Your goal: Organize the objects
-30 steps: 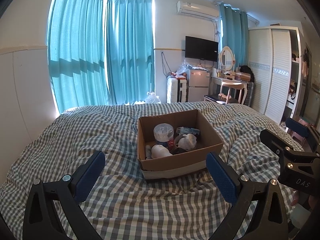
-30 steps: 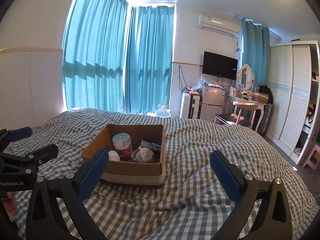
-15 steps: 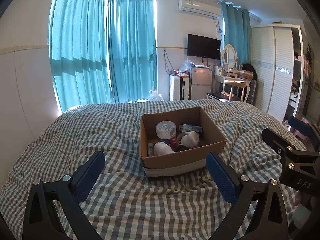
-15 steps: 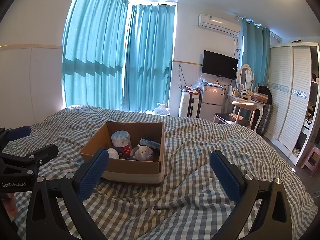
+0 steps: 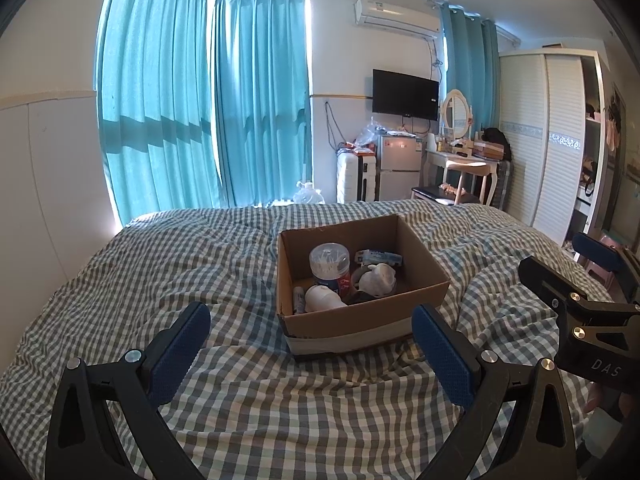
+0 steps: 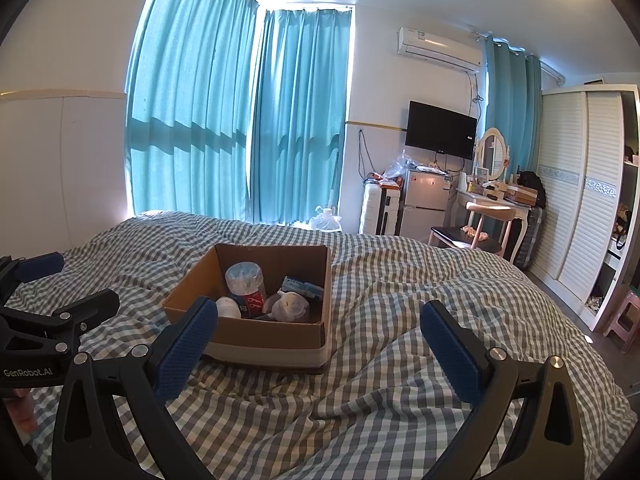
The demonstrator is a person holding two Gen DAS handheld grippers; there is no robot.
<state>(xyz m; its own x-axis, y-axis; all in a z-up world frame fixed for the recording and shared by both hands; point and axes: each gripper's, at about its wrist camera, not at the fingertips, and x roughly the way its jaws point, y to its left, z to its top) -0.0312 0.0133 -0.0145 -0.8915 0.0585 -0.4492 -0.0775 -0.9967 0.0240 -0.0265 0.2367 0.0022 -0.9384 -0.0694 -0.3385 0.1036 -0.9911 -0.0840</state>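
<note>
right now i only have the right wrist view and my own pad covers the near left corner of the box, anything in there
observer: yes, a slim tube leans in that corner of the cardboard box, right beside the white bottle.
operator: i just see a white dome, is that bottle upright
observer: no, it lies on its side, with its narrow end pointing toward the middle of the box.

Teal curtains [image 5: 204, 112] glow beside white walls, a wall television [image 5: 405, 89] and wardrobe [image 5: 540, 140].
</note>
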